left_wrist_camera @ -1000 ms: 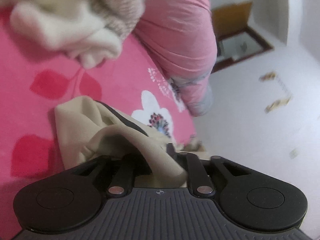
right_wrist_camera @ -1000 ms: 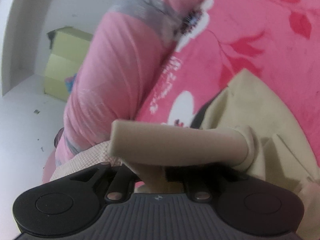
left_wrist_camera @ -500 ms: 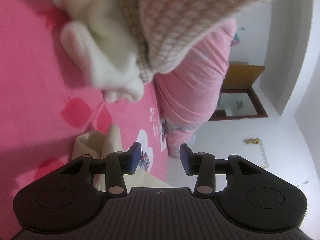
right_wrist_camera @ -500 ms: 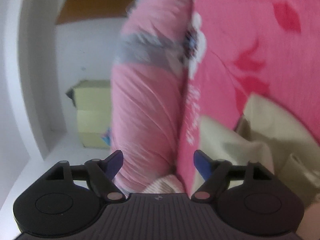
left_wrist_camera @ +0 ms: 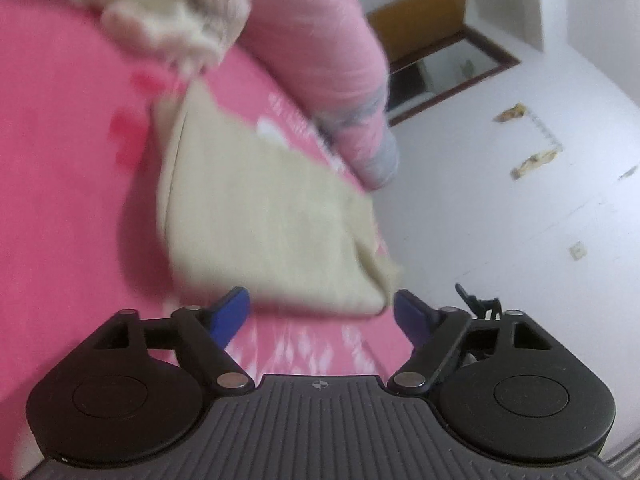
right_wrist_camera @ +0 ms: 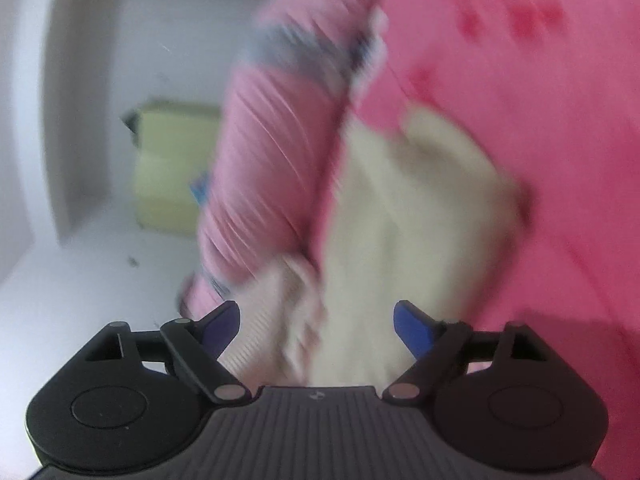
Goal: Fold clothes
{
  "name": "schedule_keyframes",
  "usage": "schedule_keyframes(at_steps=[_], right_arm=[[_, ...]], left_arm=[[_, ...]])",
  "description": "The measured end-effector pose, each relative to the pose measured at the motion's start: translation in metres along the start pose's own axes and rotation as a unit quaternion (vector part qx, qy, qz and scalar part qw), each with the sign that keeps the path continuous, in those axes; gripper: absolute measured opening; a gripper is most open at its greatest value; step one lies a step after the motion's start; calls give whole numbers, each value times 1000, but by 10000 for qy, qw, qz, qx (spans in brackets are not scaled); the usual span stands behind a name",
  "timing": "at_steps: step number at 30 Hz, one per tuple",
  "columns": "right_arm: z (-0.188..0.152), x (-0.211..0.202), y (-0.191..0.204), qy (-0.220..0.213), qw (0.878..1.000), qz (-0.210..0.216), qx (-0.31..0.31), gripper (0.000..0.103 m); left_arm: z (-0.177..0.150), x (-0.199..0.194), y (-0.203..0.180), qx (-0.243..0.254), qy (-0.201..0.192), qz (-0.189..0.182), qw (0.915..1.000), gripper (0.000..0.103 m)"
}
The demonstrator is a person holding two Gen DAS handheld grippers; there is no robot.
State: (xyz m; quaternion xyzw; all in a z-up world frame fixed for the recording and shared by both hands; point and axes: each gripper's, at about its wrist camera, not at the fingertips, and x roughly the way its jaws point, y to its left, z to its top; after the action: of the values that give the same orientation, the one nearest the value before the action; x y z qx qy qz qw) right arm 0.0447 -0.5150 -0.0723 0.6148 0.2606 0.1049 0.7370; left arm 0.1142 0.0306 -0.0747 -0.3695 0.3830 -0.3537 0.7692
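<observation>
Bed (left_wrist_camera: 60,160): pink sheet.
Garment (left_wrist_camera: 264,208): beige, folded, flat ahead of both grippers, unheld.
Left gripper (left_wrist_camera: 322,314): jaws just opened wide, empty.
Right gripper (right_wrist_camera: 316,320): same.
Quilt (left_wrist_camera: 320,40): beside garment.
Knit (left_wrist_camera: 168,12): beyond.

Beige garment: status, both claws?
Left claw and right claw open, jaws just opened, nothing held. Beige garment folded on pink bedspread. Knit sweater beside it.

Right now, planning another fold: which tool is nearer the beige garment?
Right. The right tool hangs over the beige garment, cloth between its jaws; the left tool sits just short of its edge. Both tools' jaws have just been opening.
</observation>
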Motion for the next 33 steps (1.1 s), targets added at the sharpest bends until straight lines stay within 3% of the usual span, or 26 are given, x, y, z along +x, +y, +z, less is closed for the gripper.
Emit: schedule_keyframes(at_steps=[3,5,8,15,19,20,23,24,25,28,33], right_arm=[[-20,21,-24,338,9990,-164,257,87],[-24,35,-33,383,9984,-326,247,87],[-18,45,-42,186,9987,-344,327,86],[13,66,-61,-380,9960,-123,797,80],[22,82,-62,-435,9948,-20,921,80],[23,86,-62,-455,9945,8,943,80],[21,93,-63,-540,9941,-80,942,67],[19,94,-63,-571,9939,-130,936,57],[18,93,-66,-603,9937,-183,929,44],[11,83,-67,-715,9931,-322,873,29],[-5,64,-49,-841,9937,-468,573,21]], left_arm=[[-26,17,5,-163,-125,423,9989,85],[-30,24,12,-258,-410,734,9961,84],[-26,29,17,-413,-899,849,9915,85],[-11,43,26,-586,-1477,1019,9820,83],[-5,52,26,-694,-1777,1291,9731,61],[-2,54,27,-770,-1837,1375,9703,49],[2,54,36,-1079,-1875,1445,9656,25],[3,54,38,-1130,-1880,1437,9650,19],[3,53,39,-1178,-1885,1427,9645,17],[5,50,38,-1311,-1910,1345,9635,13],[13,40,31,-1290,-1976,1142,9650,11]])
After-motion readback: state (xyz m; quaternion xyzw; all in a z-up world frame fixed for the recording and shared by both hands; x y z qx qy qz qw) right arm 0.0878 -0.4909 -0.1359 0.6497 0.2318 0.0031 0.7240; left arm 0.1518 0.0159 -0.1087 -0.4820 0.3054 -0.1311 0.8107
